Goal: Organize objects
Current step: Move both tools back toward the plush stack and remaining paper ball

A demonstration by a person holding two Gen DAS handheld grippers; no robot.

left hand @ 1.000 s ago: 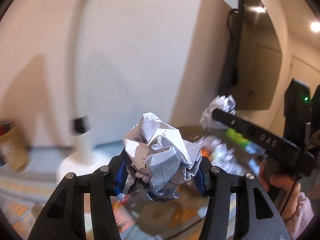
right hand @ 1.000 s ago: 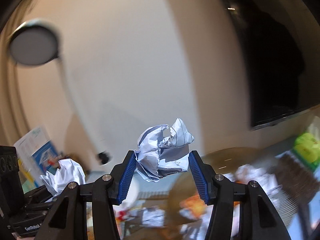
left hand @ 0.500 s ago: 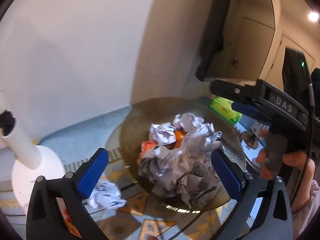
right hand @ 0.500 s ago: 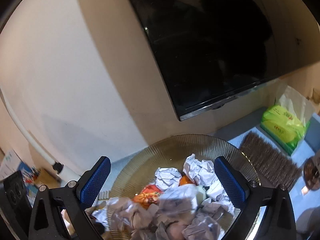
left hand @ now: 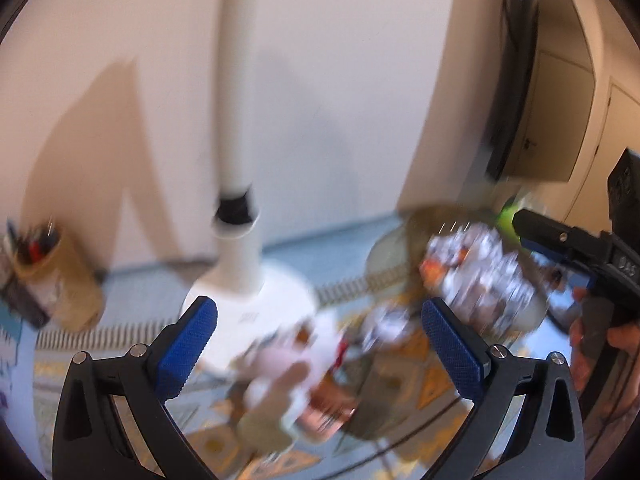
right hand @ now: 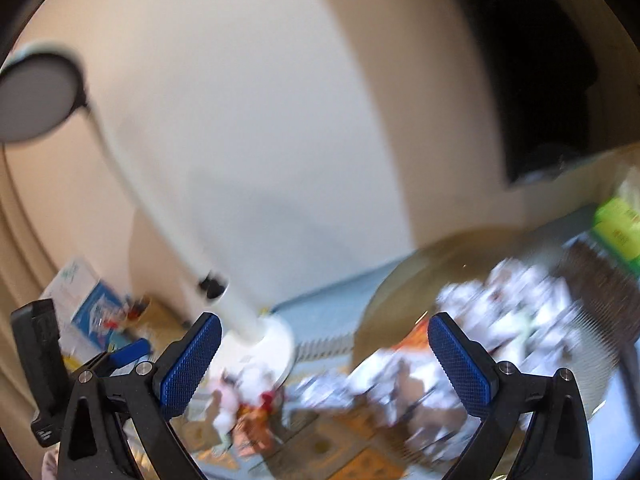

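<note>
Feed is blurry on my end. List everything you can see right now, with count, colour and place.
Bowl: one, amber ribbed glass, right of centre.
Paper balls: several, white, heaped in the bowl; blur hides the count.
Loose litter: white and orange scraps on the patterned table, near the lamp.
Lamp: one, white, round base, left of the bowl.
Pen cup: one, tan, far left.
Green pack: one, far right.
Screen: one, black, on the wall.
Left gripper: open, holding nothing.
Right gripper: open, holding nothing.
</note>
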